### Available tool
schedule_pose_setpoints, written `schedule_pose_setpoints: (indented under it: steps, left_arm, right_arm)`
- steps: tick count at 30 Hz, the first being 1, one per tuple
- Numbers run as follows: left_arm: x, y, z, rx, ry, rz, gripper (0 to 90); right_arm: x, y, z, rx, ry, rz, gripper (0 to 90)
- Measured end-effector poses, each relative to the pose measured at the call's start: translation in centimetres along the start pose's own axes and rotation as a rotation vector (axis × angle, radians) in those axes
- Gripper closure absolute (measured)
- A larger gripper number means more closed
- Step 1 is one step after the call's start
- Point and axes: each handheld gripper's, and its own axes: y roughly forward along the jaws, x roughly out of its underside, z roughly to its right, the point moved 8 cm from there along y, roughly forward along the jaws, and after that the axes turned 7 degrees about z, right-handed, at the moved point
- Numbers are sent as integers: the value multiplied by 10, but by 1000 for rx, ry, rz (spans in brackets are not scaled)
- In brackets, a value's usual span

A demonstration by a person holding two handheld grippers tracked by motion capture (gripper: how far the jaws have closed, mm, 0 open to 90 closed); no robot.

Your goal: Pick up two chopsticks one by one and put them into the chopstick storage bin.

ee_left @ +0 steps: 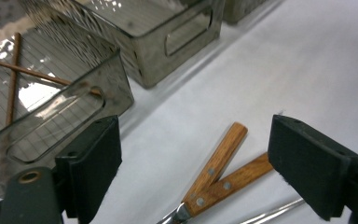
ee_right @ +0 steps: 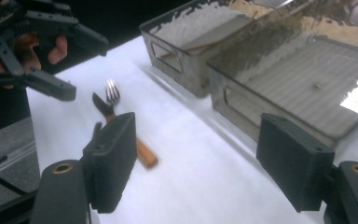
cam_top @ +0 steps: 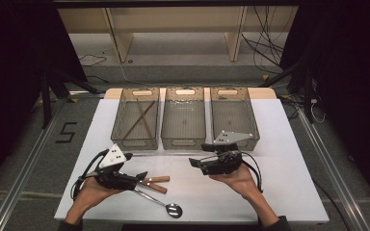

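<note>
Cutlery sorting, by the look of it. Nearest the person's table edge: a spoon, bowl toward the front edge, its thin handle running up-left under the left gripper. Just behind it, two wooden-handled pieces lying crossed in a V, handles touching near the rivets. The right gripper view shows fork tines and a dark blade tip, so likely a fork and a knife.

Left gripper hovers right over those handles, fingers wide apart, nothing between them. Right gripper sits mid-table, held clear of everything, fingers wide and empty, pointing toward the cutlery.

Handling call: all pieces are light, rigid, not fragile. Metal shafts are thin, smooth and lie flat on the table, so likely slippery and hard to get under. Wooden handles are thicker and grippier; take them across the width, mid-handle. The crossed pair will probably drag each other, so pick the upper one first.

Farther back: three clear bins in a row. Left bin holds crossed chopsticks; middle bin and right bin look empty.
</note>
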Motion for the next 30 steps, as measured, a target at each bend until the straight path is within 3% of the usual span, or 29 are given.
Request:
schedule_pose_setpoints:
  steps: [7, 11, 20, 30]
  left_arm:
    - [-13, 9, -5, -3, 13, -5, 172]
    - [-20, 7, -9, -8, -20, 31, 171]
    - [-13, 0, -14, -20, -43, 42, 170]
    - [-12, -3, -17, -24, -64, 56, 168]
  right_arm:
    - [18, -11, -4, 11, -8, -5, 296]
    - [22, -11, -14, -11, -26, -9, 296]
    - [32, 10, -40, -66, -91, -63, 301]
    - [39, 26, -55, -93, -127, -95, 312]
